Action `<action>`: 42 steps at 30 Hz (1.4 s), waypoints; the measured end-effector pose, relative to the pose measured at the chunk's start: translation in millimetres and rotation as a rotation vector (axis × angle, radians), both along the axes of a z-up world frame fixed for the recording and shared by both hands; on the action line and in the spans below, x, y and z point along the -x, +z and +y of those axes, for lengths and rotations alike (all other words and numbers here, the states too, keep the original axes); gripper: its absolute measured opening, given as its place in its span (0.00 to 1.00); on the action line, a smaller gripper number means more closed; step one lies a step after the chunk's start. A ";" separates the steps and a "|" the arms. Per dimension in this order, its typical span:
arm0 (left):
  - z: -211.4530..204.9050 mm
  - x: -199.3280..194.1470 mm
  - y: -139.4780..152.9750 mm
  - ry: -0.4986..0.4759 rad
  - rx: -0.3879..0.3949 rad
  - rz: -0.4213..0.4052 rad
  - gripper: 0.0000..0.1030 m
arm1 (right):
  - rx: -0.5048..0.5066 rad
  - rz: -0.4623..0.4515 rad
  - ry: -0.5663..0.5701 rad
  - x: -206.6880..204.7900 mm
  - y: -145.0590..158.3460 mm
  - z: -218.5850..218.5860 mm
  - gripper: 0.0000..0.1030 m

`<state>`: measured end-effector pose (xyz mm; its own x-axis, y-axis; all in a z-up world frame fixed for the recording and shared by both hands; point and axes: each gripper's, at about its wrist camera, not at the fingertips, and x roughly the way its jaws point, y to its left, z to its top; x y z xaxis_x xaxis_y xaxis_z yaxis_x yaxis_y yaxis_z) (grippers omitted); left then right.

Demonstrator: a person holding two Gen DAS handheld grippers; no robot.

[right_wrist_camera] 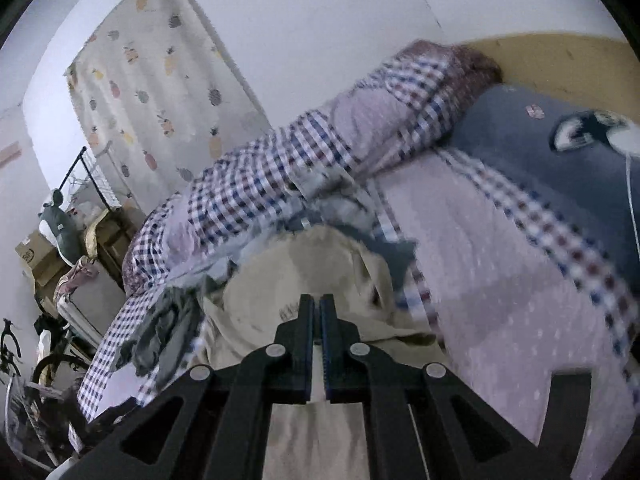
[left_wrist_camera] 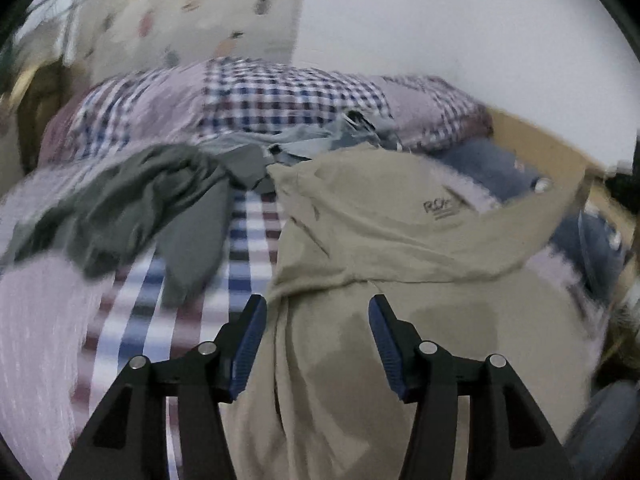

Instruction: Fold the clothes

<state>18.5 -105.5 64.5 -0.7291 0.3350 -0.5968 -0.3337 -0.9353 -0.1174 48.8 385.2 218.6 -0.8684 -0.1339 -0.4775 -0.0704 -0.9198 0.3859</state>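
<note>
A beige t-shirt (left_wrist_camera: 384,240) with a small dark logo lies spread on the checked bedsheet (left_wrist_camera: 248,240), its upper part folded across toward the right. My left gripper (left_wrist_camera: 318,306) hovers open just above the shirt's lower left part, nothing between its blue pads (left_wrist_camera: 250,344). In the right wrist view the same beige t-shirt (right_wrist_camera: 296,272) hangs bunched, and my right gripper (right_wrist_camera: 318,300) is shut on its fabric, which runs down between the fingers. A crumpled grey garment (left_wrist_camera: 136,208) lies to the left of the shirt.
A rolled checked quilt (left_wrist_camera: 260,100) lies along the wall at the back with grey clothes (left_wrist_camera: 320,136) piled against it. A dark blue pillow (right_wrist_camera: 560,168) sits by the yellow headboard (right_wrist_camera: 560,64). Boxes, a rack and a bicycle (right_wrist_camera: 24,360) stand beside the bed.
</note>
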 end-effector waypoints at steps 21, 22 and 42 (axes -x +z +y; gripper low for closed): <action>119.8 69.5 -64.5 -0.367 0.614 0.062 0.44 | -0.131 0.016 0.091 68.1 38.0 -51.6 0.02; 120.5 71.9 -63.1 -0.367 0.608 0.062 0.23 | -0.130 0.009 0.085 68.7 34.8 -50.5 0.02; -85.6 110.4 7.0 0.374 -0.162 0.130 0.03 | -0.149 -0.072 0.152 85.6 50.7 -93.1 0.02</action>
